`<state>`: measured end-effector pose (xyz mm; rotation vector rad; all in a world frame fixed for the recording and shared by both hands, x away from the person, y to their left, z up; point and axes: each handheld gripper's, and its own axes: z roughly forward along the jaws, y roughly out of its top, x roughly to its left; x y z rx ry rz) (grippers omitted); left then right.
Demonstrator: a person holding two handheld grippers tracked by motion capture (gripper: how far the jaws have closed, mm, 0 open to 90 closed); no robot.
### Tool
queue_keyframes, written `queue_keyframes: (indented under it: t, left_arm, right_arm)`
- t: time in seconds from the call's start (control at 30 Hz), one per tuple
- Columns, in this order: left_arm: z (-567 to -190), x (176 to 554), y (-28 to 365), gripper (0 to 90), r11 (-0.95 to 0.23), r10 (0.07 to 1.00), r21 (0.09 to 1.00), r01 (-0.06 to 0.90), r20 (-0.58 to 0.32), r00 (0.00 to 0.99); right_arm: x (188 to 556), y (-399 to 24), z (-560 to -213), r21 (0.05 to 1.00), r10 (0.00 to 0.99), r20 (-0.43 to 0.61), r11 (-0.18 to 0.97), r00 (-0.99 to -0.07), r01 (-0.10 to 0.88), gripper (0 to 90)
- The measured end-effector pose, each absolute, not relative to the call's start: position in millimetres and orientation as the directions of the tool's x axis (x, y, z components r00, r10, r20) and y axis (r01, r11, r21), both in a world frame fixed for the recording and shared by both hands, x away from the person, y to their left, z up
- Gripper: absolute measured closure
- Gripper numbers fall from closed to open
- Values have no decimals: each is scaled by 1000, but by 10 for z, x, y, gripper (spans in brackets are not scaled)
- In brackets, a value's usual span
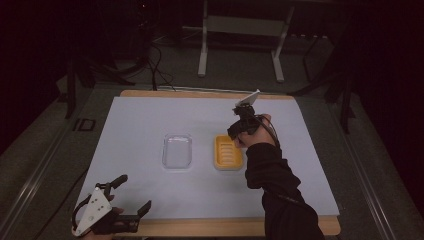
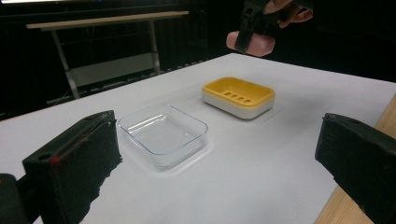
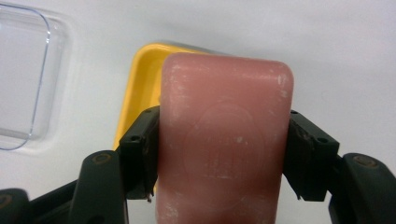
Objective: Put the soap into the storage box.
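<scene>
Pink soap bar clamped between right gripper jaws above yellow soap dish; round embossed stamp on soap, lettering unreadable. Left gripper spread wide, holding nothing.

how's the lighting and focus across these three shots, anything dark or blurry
High view: room dark, white table sheet dimly lit, right gripper murky. Left gripper view: black background, yellow soap dish sharp, near jaws soft. Right gripper view: bright, pink soap bar close, slightly soft.

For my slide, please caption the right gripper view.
Right gripper holds a pink soap bar above the yellow soap dish.
</scene>
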<state>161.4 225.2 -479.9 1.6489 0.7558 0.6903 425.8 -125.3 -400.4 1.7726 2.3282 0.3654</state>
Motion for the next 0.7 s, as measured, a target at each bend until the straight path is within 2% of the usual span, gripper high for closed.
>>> queue_keyframes:
  t: [0.2, 0.7]
  left_arm:
    - [-4795, 1609, 2254, 2, -155, 780, 981, 115, 50, 624]
    - [-4794, 1613, 2246, 2, -154, 777, 981, 115, 48, 628]
  right_arm:
    - [4237, -1165, -4045, 344, 966, 12, 239, -259, 908, 368]
    - [4228, -1040, -4380, 328, 974, 44, 194, -220, 924, 368]
